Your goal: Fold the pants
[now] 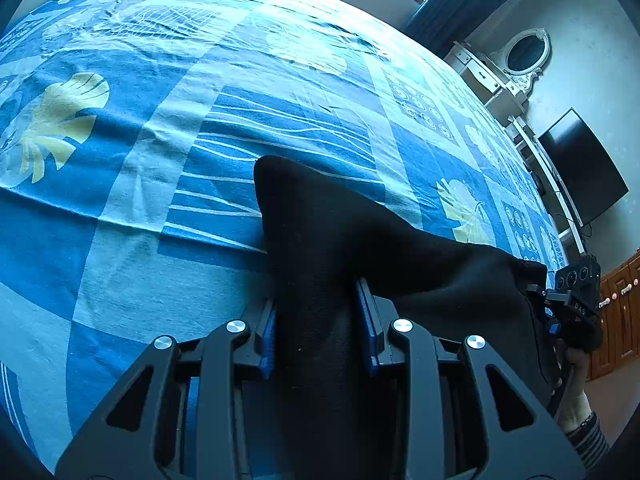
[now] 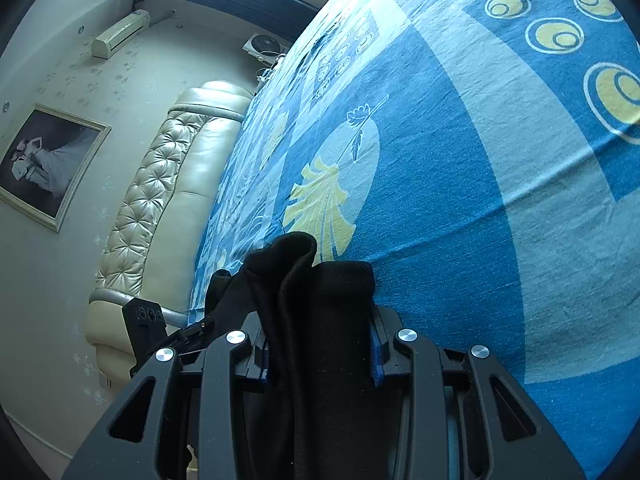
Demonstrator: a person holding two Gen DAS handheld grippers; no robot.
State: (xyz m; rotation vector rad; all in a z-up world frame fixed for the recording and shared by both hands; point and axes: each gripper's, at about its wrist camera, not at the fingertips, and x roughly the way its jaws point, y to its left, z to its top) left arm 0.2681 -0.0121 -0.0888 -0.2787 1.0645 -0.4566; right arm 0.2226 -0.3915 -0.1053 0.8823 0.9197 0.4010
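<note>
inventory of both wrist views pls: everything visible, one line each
pants: 1, black, held above the bed by both grippers
bed sheet: 1, blue patterned, covering the bed
headboard: 1, cream tufted, at bed's end
framed photo: 1, black-and-white, on wall
air conditioner: 1, white, high on wall
dresser with oval mirror: 1, white, beside bed
TV: 1, black, by wall
left gripper: 1, black, blue pads, shut on pants
right gripper: 1, black, shut on pants
</note>
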